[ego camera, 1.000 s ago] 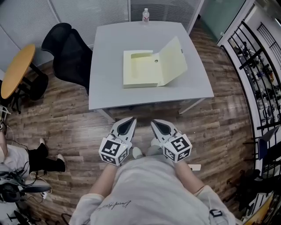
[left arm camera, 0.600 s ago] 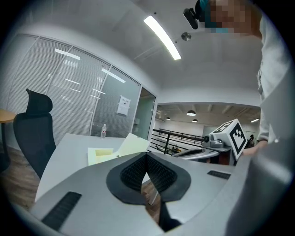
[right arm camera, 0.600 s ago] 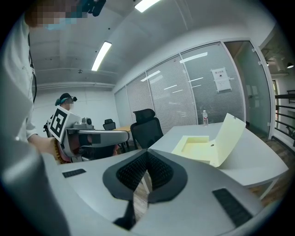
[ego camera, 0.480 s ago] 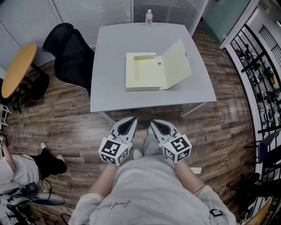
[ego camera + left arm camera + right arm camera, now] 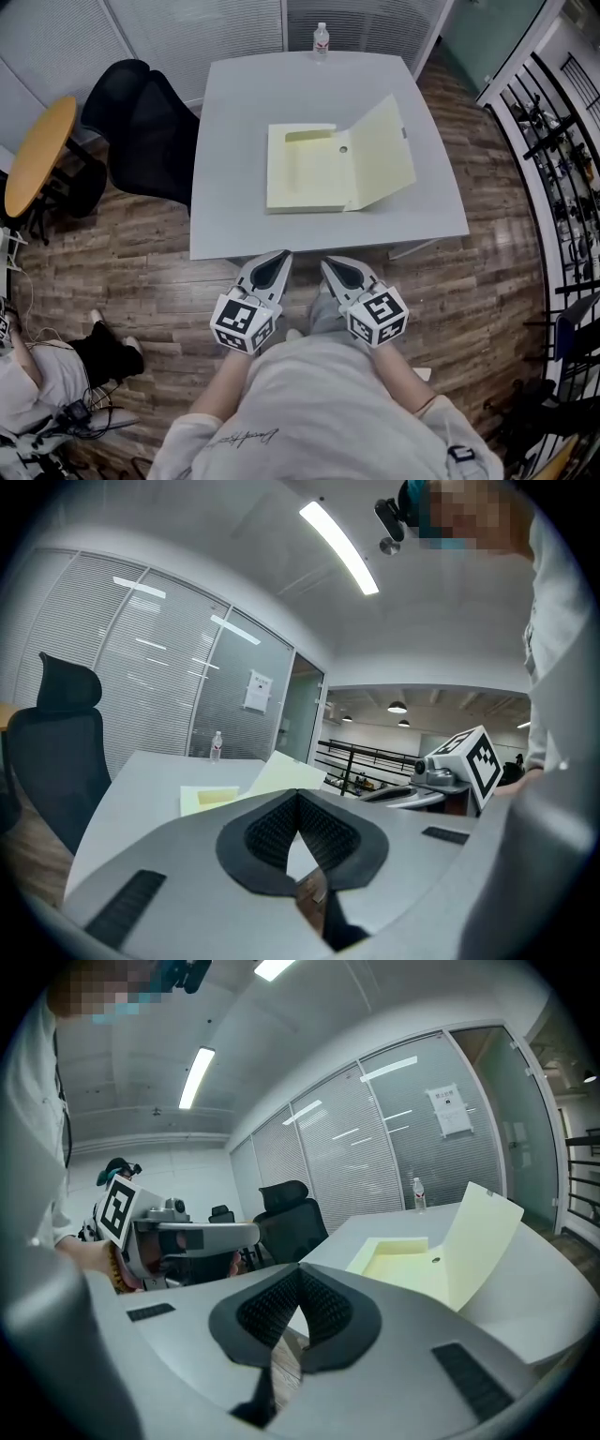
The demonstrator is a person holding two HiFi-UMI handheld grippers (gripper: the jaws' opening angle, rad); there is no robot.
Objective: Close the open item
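Note:
A pale yellow file box point(image 5: 307, 169) lies open on the grey table point(image 5: 234, 141), its lid point(image 5: 384, 155) standing up at the right side. The same box point(image 5: 403, 1260) shows in the right gripper view, lid point(image 5: 478, 1241) raised, and low in the left gripper view as box point(image 5: 211, 799). My left gripper point(image 5: 275, 261) and right gripper point(image 5: 335, 266) are held close to the person's body, short of the table's near edge. Both are shut with nothing between the pads.
A black office chair point(image 5: 141, 122) stands left of the table. A water bottle point(image 5: 322, 37) sits at the table's far edge. A round wooden table point(image 5: 33, 155) is far left, a black railing point(image 5: 562, 141) at the right. Another person's legs point(image 5: 94, 352) are at lower left.
The view has moved towards the table, so the box and table sit closer and more central. Both grippers stay in the same place against the body.

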